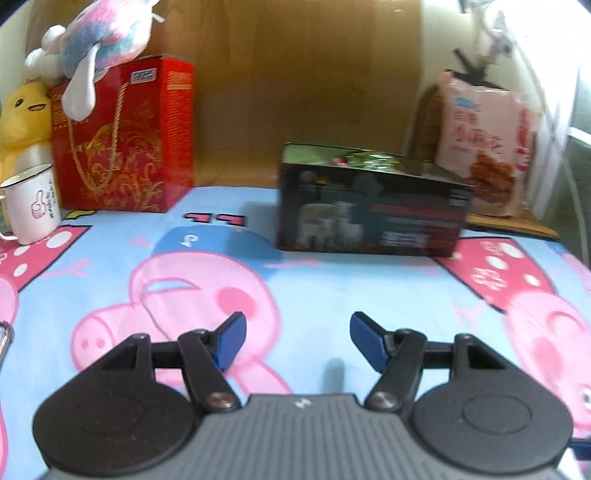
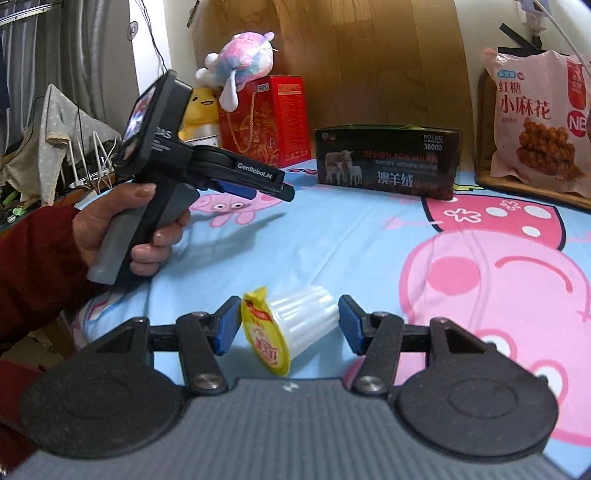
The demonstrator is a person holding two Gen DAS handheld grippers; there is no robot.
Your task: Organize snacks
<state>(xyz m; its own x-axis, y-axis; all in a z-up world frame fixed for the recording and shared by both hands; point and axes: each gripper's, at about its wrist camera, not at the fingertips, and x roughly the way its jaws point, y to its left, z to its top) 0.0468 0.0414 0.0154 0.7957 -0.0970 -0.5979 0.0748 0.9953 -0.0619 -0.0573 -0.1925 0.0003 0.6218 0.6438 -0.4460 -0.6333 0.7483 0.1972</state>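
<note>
A small jelly cup (image 2: 295, 328) with a yellow foil lid lies sideways between the blue pads of my right gripper (image 2: 290, 325). The left pad touches the lid and the right pad touches the base, so the gripper is shut on it. My left gripper (image 1: 297, 332) is open with nothing between its fingers, above the cartoon blanket (image 1: 332, 288). In the right wrist view a hand holds the left gripper (image 2: 284, 192) at the left, pointing toward a dark open-topped box (image 2: 388, 158). That dark box (image 1: 369, 206) shows green wrappers (image 1: 369, 160) at its top.
A pink snack bag (image 1: 484, 147) leans at the back right on a brown tray (image 2: 532, 192). A red gift box (image 1: 125, 136) stands back left with plush toys (image 1: 92, 33) on and beside it, and a white mug (image 1: 31, 203). A wooden board (image 1: 295, 74) backs the bed.
</note>
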